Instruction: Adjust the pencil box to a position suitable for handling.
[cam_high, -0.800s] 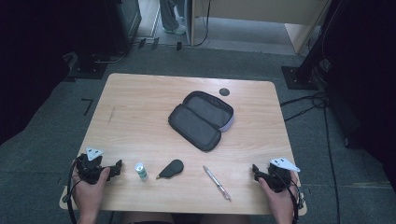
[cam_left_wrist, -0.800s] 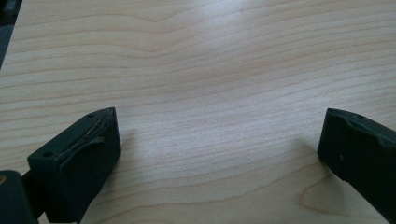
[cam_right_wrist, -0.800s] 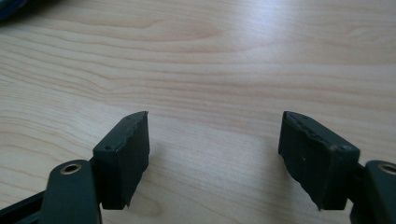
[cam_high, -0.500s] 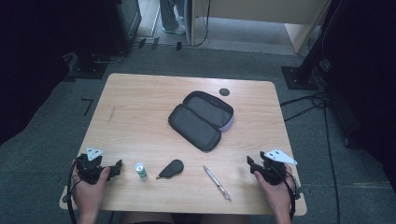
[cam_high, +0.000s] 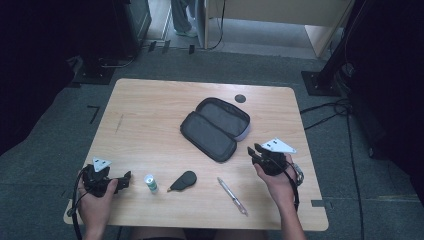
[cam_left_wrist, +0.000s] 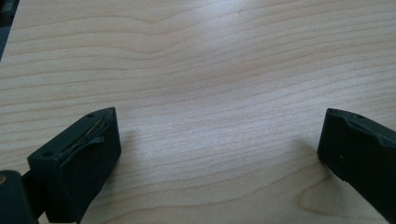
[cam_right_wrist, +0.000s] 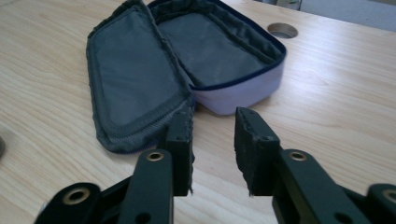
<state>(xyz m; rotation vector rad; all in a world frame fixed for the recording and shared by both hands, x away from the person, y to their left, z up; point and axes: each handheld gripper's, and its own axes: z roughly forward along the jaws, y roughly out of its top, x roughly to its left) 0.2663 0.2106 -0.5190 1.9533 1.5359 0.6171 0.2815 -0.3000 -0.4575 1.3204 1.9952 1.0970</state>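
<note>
At the table's centre, just toward two o'clock, the pencil case lies unzipped, its lid folded flat toward seven o'clock. The right gripper hovers at its four o'clock corner, jaws narrowly parted with nothing between them, aimed at the case's near end. At six o'clock of the case lie a pen, a dark pouch and a small bottle. Far toward eight o'clock, the left gripper rests wide open and empty on the table.

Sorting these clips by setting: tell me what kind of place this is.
Probably a lab or recording workroom: a lone wooden table on grey carpet, black equipment stands and loose cables around it, hand-held grippers over an open pencil case.
</note>
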